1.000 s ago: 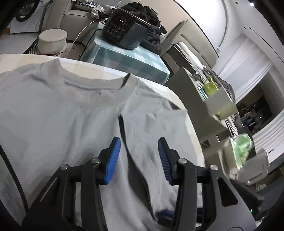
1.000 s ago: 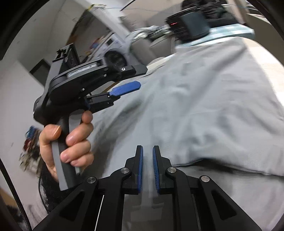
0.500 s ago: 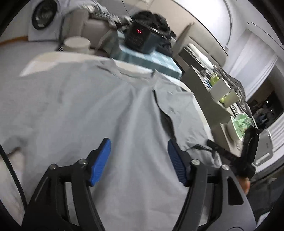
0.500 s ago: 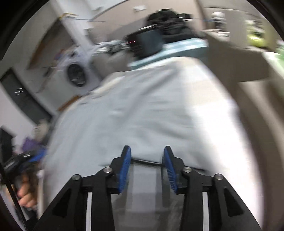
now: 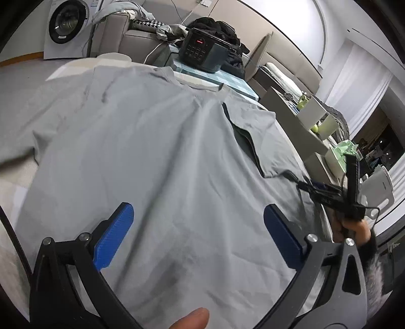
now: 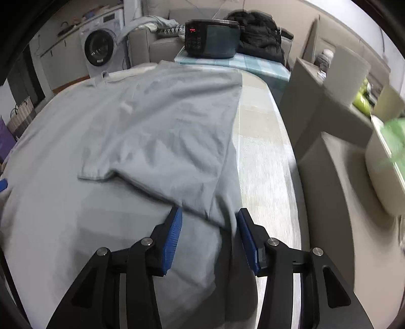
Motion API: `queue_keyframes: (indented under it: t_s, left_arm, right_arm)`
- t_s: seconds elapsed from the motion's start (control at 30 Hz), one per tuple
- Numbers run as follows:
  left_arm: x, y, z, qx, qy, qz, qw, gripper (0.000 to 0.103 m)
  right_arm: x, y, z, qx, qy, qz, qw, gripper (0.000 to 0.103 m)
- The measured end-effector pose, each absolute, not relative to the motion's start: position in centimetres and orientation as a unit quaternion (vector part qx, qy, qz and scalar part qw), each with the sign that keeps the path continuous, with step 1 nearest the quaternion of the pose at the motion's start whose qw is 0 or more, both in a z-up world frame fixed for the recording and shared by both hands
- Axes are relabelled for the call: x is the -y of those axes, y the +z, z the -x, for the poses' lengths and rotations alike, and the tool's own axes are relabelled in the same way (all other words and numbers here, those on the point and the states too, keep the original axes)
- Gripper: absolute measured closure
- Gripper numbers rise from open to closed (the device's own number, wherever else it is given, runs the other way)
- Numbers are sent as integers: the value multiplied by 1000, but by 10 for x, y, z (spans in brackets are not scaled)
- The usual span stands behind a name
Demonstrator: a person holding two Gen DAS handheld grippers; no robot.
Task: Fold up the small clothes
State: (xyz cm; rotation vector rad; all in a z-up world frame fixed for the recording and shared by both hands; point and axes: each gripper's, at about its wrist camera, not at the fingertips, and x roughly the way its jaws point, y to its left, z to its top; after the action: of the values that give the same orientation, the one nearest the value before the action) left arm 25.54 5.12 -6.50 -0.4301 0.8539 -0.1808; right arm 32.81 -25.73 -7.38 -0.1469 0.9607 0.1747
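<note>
A grey T-shirt [image 5: 141,141] lies spread flat on the table, its right side and sleeve [image 6: 162,141] folded over onto the body. My left gripper [image 5: 197,206] hovers over the lower middle of the shirt, its jaws opening very wide with only flat cloth beneath them. My right gripper [image 6: 209,211] is at the shirt's right edge; its jaws are opening, and the lower corner of the folded flap lies loose between the blue pads [image 6: 174,227]. In the left wrist view the right gripper [image 5: 314,188] shows at the far right, held by a hand [image 5: 354,227].
A bare strip of table [image 6: 263,151] runs right of the shirt to its edge. Grey shelf units [image 6: 329,121] stand close on the right. Beyond the collar sits a black appliance [image 5: 202,49] on a checked cloth, then a sofa and a washing machine [image 5: 65,22].
The left gripper pulled back from the collar and sleeve toward the shirt's lower middle, jaws spreading wide. The right gripper swung from facing the left hand to facing along the shirt, and its shut jaws parted.
</note>
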Motion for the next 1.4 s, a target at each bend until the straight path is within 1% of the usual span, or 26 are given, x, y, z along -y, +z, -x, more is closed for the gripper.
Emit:
queue_keyframes:
  t_s: [0.07,0.17,0.3,0.43,0.57,0.7,0.8,0.87,0.93,0.97,1.13,1.27,1.33,1.37,1.4]
  left_arm:
    - [-48,-71,-254,-412,-90,204,883,1]
    - [-44,-79,-256,-418,-90,196,882,1]
    - [-41,-90,-256,-421,-84,182,884,1]
    - [-36,-93,-256,-415,-84,156,892,1]
    - [-35,-94,-259,-416,-82,145,894,1]
    - [-33,-94,-260,-414,-81,143,895,1]
    - [-34,-95,-262,-413,-83,148,895,1]
    - [-37,-95,-259,-410,-86,154,895,2]
    - [-40,-96,-259,-407,-91,164,894,2]
    - [-41,-96,-260,-405,-93,168,894,2]
    - [-43,-96,-262,-403,-96,176,893,2]
    - [-42,-95,-263,-404,-92,170,894,1]
    - [-47,-92,-262,-407,-74,165,895,1]
    - [-53,-89,-259,-406,-60,170,896,1]
    - [-65,-84,-254,-400,-47,190,895,1]
  right_arm:
    - [252,-75,-330,-453,79,88,884,57]
    - [249,-75,-332,-440,64,103,890,71]
    - [259,-75,-339,-451,29,98,886,71]
    - [276,-68,-333,-471,20,58,880,71]
    - [258,-48,-318,-439,70,26,895,71]
    - [221,-41,-327,-418,128,-18,899,71]
    - [183,-48,-342,-414,153,-17,897,70]
    - [163,-61,-356,-429,167,-27,887,71]
    - [148,-71,-363,-445,156,-11,882,71]
    - [147,-71,-360,-435,153,-8,887,71]
    - [157,-70,-333,-439,153,18,885,71]
    - [161,-65,-322,-446,152,9,882,71]
    - [158,-59,-319,-436,165,-6,885,70]
    - [153,-55,-318,-428,175,-13,887,68]
    - [148,-51,-318,-419,185,-20,889,63]
